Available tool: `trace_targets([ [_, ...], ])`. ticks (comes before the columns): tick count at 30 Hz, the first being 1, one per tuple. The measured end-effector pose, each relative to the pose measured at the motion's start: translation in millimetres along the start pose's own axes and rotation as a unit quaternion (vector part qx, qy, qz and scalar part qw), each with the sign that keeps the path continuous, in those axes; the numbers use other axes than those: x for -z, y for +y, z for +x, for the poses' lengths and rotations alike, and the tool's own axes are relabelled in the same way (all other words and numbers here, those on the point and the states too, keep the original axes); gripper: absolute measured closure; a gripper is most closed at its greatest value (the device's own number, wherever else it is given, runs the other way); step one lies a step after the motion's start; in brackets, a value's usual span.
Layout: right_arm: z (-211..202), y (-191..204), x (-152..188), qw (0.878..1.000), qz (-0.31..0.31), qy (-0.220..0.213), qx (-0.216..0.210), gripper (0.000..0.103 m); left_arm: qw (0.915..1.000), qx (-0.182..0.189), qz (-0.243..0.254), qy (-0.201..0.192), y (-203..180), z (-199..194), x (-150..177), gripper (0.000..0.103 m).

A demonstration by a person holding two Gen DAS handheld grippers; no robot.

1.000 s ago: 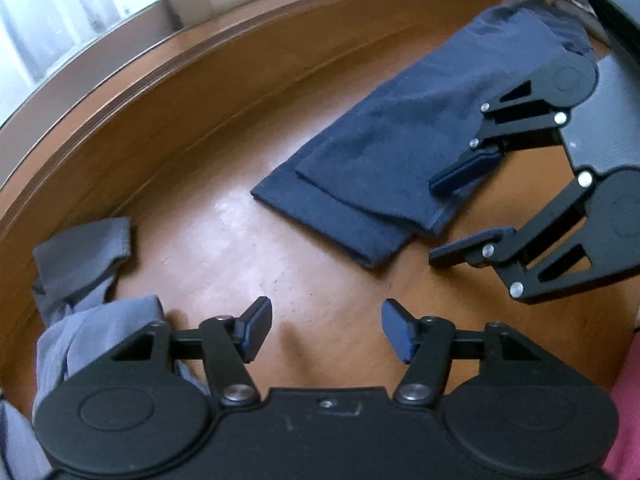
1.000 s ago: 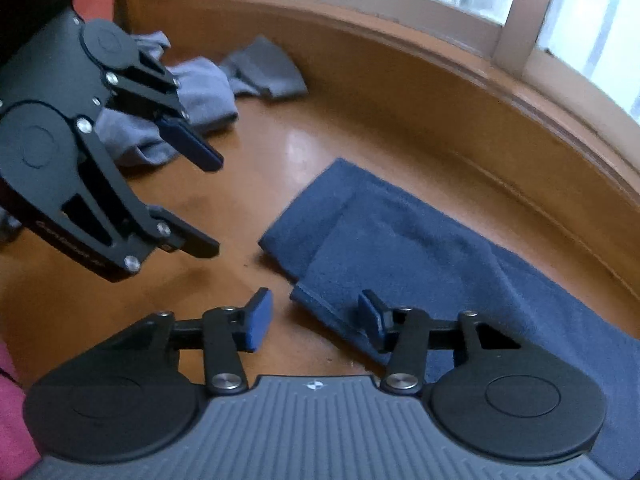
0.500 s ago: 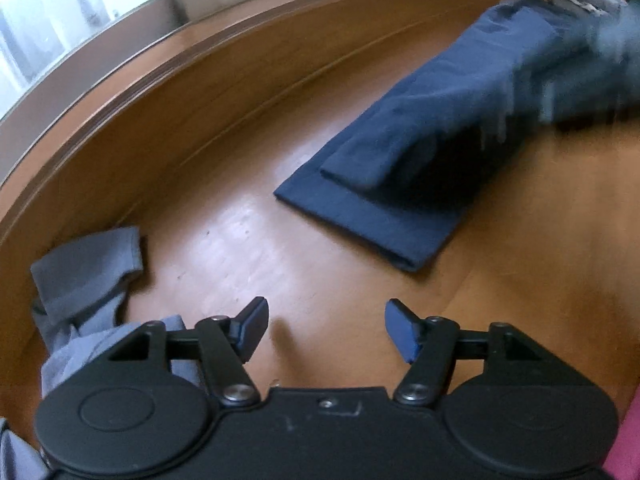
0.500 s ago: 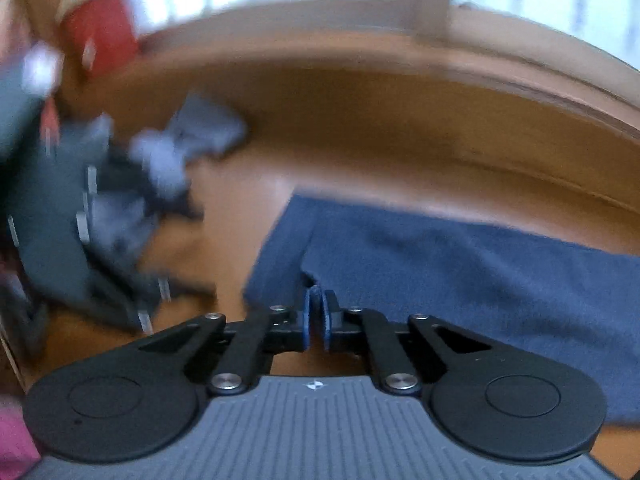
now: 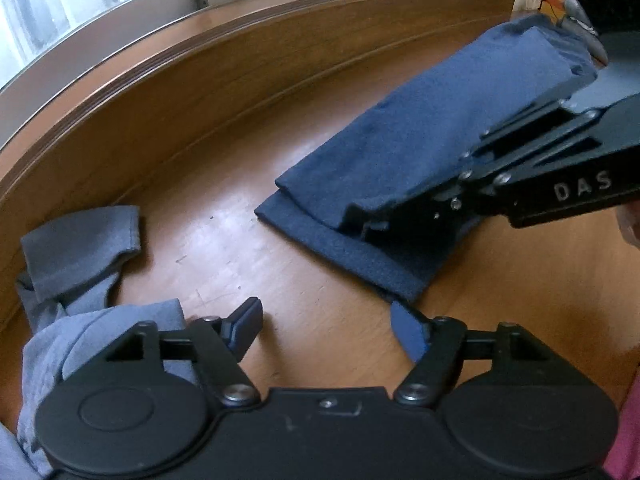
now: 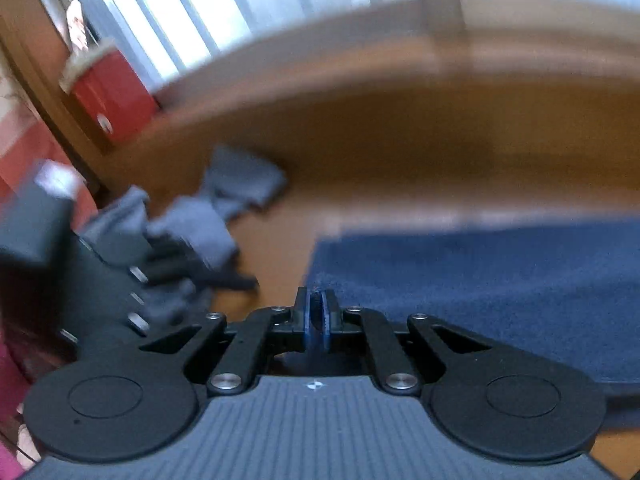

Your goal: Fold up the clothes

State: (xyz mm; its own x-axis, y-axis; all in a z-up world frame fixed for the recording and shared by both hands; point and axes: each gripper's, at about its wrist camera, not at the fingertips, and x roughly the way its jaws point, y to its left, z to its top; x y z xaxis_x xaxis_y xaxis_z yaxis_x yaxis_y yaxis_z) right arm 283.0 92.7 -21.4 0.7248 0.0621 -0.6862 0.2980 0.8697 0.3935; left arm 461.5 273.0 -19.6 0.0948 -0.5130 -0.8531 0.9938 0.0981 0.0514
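A navy garment (image 5: 420, 152) lies folded lengthwise on the wooden tabletop (image 5: 224, 240). My right gripper (image 5: 360, 218) comes in from the right, shut on the near edge of the garment's top layer, which it holds slightly raised. In the blurred right wrist view its pads (image 6: 318, 312) are pressed together over the navy garment (image 6: 480, 280). My left gripper (image 5: 325, 316) hovers just in front of the garment's near corner. Its jaws are opening and nothing is between them.
A crumpled grey garment (image 5: 80, 248) lies at the left, partly under my left gripper's body. A raised wooden ledge (image 5: 200, 80) curves along the table's far side below a window. A red box (image 6: 116, 96) stands at the far left corner.
The right gripper went from open to shut on the navy top layer's edge and rolled over. The left gripper's jaws widened and it shifted slightly toward the garment's corner.
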Motion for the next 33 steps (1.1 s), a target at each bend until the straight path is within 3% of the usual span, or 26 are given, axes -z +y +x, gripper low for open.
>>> trace_targets([
  [3,-6,1,-5,1.000,0.005,-0.018,-0.005,0.097,1.0000,0.001,-0.005,-0.001,-2,-1,1,0.032],
  [7,-63,27,-36,0.993,-0.034,-0.114,-0.010,0.097,1.0000,0.002,-0.009,-0.002,-6,-3,3,0.030],
  [9,-79,47,-40,0.987,-0.079,-0.138,-0.010,0.097,0.9999,0.002,-0.011,-0.004,-7,-4,3,0.030],
  [14,-19,43,-14,0.996,-0.041,-0.039,-0.069,0.097,0.9998,0.002,-0.021,-0.002,-10,-6,6,0.028],
  [18,21,29,0,0.997,-0.010,0.010,-0.074,0.097,0.9998,-0.018,-0.009,0.006,-16,-17,13,0.028],
  [23,29,41,6,0.996,-0.025,0.065,-0.059,0.081,0.9993,-0.021,-0.030,0.004,-17,-39,23,0.028],
  [26,16,51,10,0.997,-0.034,0.050,-0.053,0.070,0.9985,-0.020,-0.049,-0.013,-14,-52,21,0.028],
  [28,8,55,11,0.998,-0.043,0.028,-0.045,0.049,0.9982,-0.026,-0.050,-0.021,-16,-56,18,0.028],
  [33,-32,50,19,0.998,-0.057,-0.030,0.011,0.043,0.9980,-0.019,-0.044,-0.041,-22,-59,7,0.028],
])
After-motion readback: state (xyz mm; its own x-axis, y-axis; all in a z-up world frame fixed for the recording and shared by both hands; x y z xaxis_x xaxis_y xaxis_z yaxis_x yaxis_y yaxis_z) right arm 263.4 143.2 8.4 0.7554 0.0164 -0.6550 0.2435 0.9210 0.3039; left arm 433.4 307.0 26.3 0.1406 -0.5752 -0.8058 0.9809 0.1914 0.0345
